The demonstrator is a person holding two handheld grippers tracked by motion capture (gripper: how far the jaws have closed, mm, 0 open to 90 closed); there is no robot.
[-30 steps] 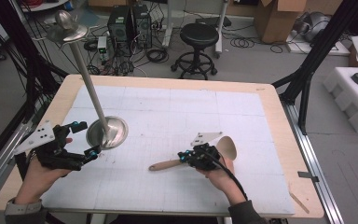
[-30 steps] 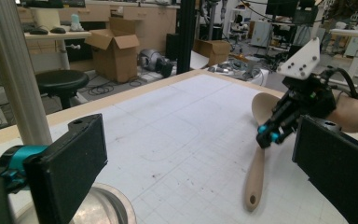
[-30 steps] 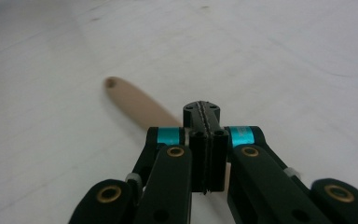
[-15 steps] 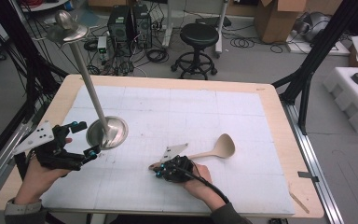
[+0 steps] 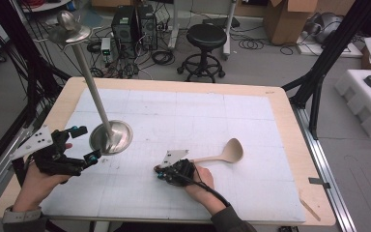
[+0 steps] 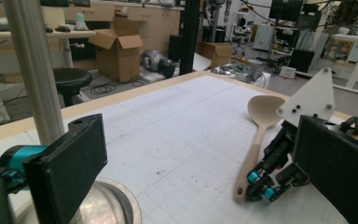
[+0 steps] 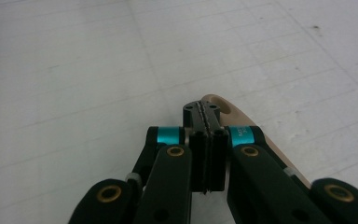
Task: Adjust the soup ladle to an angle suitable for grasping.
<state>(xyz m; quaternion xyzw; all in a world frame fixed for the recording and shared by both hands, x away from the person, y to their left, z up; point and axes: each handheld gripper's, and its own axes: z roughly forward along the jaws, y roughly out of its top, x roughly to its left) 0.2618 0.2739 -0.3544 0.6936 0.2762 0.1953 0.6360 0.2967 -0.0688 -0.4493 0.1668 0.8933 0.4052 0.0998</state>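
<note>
White gridded mat on wood-edged table (image 5: 280, 104) spans your workspace. Tall metal stand with round steel base (image 5: 110, 137) and slim pole sits at mat's left. Your left gripper (image 5: 84, 144) rests just beside that base, jaws spread wide, nothing between them; pole rises behind one jaw in left gripper view. Beige wooden spoon (image 5: 221, 154) lies flat at mat's centre-right, bowl pointing away right. Your right gripper (image 5: 160, 173) sits at spoon's handle end (image 7: 216, 103), jaws pressed together, handle tip beside and beneath them; grip on it not evident.
</note>
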